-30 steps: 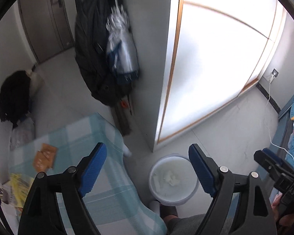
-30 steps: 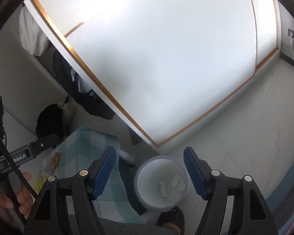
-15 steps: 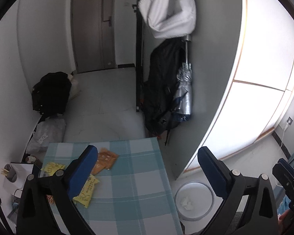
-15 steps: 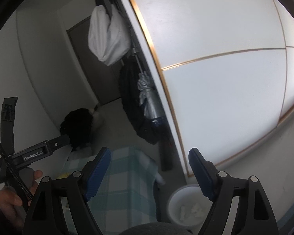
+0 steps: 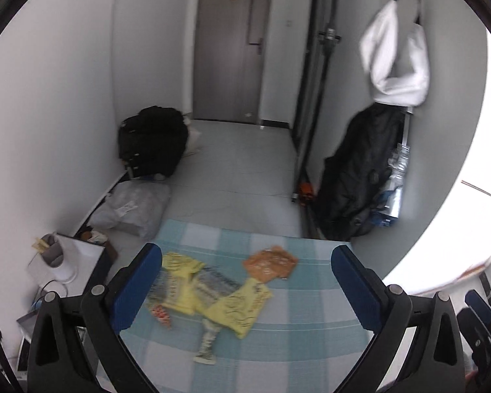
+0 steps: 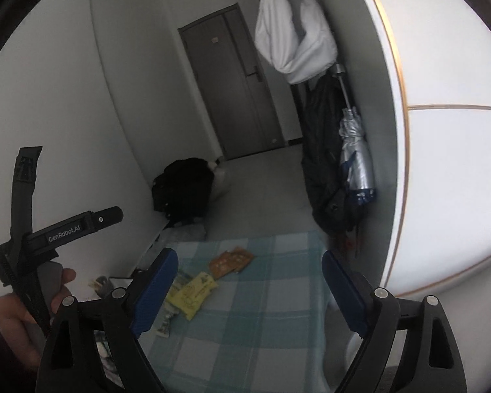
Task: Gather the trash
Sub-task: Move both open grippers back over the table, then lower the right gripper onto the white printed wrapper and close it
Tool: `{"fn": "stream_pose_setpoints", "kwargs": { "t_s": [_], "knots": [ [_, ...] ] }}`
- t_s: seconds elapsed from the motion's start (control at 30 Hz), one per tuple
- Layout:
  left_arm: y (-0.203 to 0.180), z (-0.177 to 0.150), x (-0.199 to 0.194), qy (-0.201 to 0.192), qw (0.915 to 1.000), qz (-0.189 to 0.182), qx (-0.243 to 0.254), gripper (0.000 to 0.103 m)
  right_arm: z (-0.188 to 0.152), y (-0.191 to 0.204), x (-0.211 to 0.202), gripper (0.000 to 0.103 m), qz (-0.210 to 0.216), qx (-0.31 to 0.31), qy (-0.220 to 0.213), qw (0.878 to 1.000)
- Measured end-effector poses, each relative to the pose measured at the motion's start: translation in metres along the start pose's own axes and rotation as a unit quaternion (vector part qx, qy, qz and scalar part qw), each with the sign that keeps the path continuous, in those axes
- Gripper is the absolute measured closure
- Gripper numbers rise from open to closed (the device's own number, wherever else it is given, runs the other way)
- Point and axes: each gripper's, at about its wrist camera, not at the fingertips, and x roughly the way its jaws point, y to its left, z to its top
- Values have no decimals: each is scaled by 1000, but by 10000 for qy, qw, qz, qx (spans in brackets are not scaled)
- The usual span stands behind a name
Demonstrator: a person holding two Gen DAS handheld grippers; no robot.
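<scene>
Several wrappers lie on a small table with a light blue checked cloth [image 5: 304,337]: an orange packet [image 5: 270,262], a yellow packet [image 5: 240,308], another yellow packet [image 5: 180,281], a grey striped wrapper [image 5: 209,344] and a small red piece [image 5: 160,312]. My left gripper [image 5: 245,290] is open and empty, above the near side of the table, the wrappers between its fingers. My right gripper [image 6: 248,290] is open and empty, further back; the orange packet [image 6: 230,260] and yellow packet [image 6: 193,291] show there. The left gripper's body [image 6: 78,227] is at its left.
A white bin's rim [image 6: 353,347] shows low right of the table. A black backpack [image 5: 152,140] and a grey plastic bag [image 5: 131,208] sit on the floor at left. A black coat [image 5: 360,177] and a white bag [image 5: 396,65] hang at right. A white stand [image 5: 68,262] is beside the table.
Both grippers swung up and left from the white bin on the floor to face the table. The wrappers now lie between the left gripper's fingers. Both stayed open.
</scene>
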Motion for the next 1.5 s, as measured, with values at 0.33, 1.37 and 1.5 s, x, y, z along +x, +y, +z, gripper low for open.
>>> {"fn": "stream_pose_setpoints", "kwargs": {
  "t_s": [0.33, 1.37, 1.5],
  "knots": [
    [74, -13, 13, -78, 9993, 178, -316, 1, -27, 57, 51, 12, 344, -360, 474, 9976],
    [195, -29, 67, 997, 9792, 283, -1747, 1, -119, 152, 228, 22, 662, -632, 2606, 9611],
    [200, -28, 69, 1034, 9762, 247, -1891, 1, -128, 158, 239, 31, 608, -754, 2737, 9569]
  ]
}}
